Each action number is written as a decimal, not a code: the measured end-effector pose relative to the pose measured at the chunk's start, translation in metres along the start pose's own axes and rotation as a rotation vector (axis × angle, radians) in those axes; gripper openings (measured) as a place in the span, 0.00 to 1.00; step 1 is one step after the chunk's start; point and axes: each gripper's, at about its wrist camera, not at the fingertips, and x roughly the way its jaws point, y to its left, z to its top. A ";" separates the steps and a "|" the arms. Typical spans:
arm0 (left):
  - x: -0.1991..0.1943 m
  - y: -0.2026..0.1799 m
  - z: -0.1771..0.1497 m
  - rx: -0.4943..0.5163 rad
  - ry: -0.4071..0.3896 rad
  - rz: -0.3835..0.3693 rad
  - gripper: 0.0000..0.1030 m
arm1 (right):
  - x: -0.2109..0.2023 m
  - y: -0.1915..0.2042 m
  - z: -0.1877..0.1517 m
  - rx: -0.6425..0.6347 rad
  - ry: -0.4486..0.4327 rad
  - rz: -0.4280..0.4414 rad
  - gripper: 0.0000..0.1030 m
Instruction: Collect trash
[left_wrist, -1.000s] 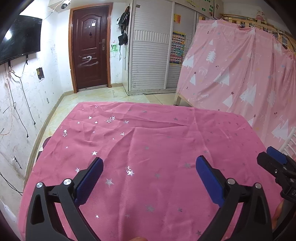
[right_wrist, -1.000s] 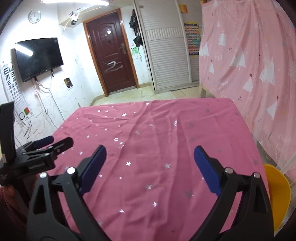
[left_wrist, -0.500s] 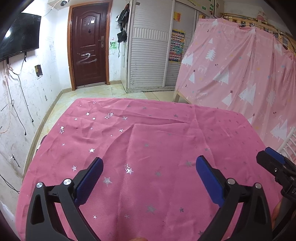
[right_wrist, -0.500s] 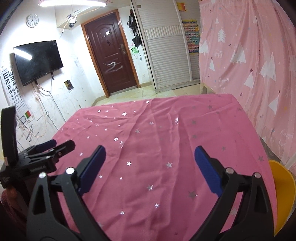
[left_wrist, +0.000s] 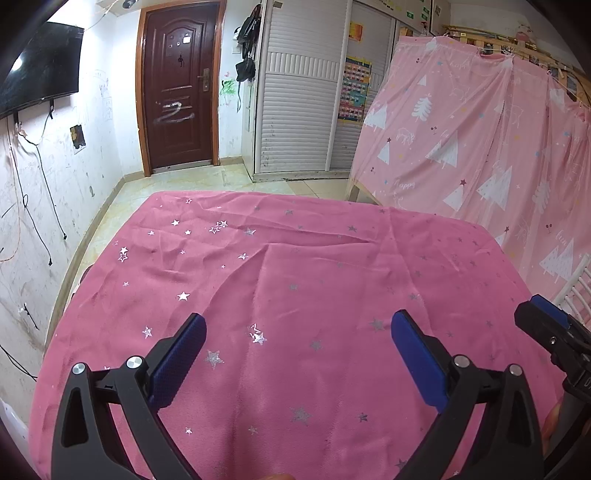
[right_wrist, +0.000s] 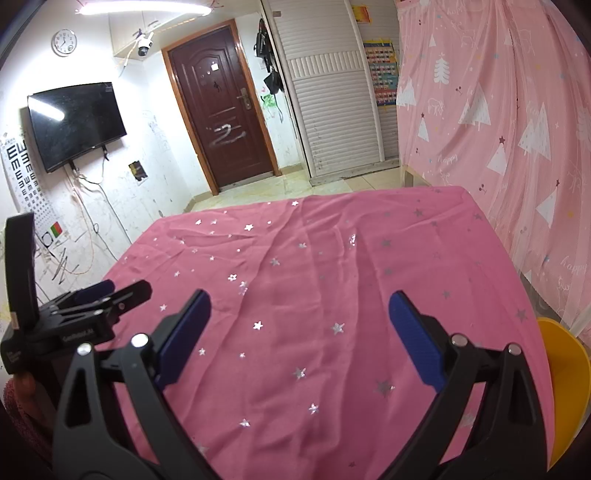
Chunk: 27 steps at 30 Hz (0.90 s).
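No trash shows in either view. A pink tablecloth with silver stars (left_wrist: 295, 280) covers the table; it also fills the right wrist view (right_wrist: 332, 280). My left gripper (left_wrist: 298, 325) is open and empty above the near part of the cloth. My right gripper (right_wrist: 298, 301) is open and empty too. The left gripper's fingers show at the left edge of the right wrist view (right_wrist: 122, 291), and the right gripper's tip shows at the right edge of the left wrist view (left_wrist: 543, 314).
A yellow chair (right_wrist: 565, 387) stands by the table's right side. A pink tree-print curtain (left_wrist: 480, 147) hangs along the right. A dark door (left_wrist: 177, 85), a white slatted wardrobe (left_wrist: 299, 110) and a wall TV (right_wrist: 74, 122) lie beyond the table.
Both cameras have tilted slightly, so the table sits a little lower in view. Both grippers stay open and empty.
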 end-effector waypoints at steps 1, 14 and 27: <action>0.000 0.000 0.000 0.000 0.001 -0.001 0.91 | 0.000 0.000 0.000 -0.001 0.000 0.001 0.91; 0.001 0.000 0.000 0.000 0.001 -0.003 0.91 | 0.000 0.000 0.000 0.000 -0.001 0.000 0.91; 0.000 -0.001 -0.001 0.000 0.001 -0.009 0.91 | 0.000 0.000 -0.001 0.000 0.000 0.000 0.91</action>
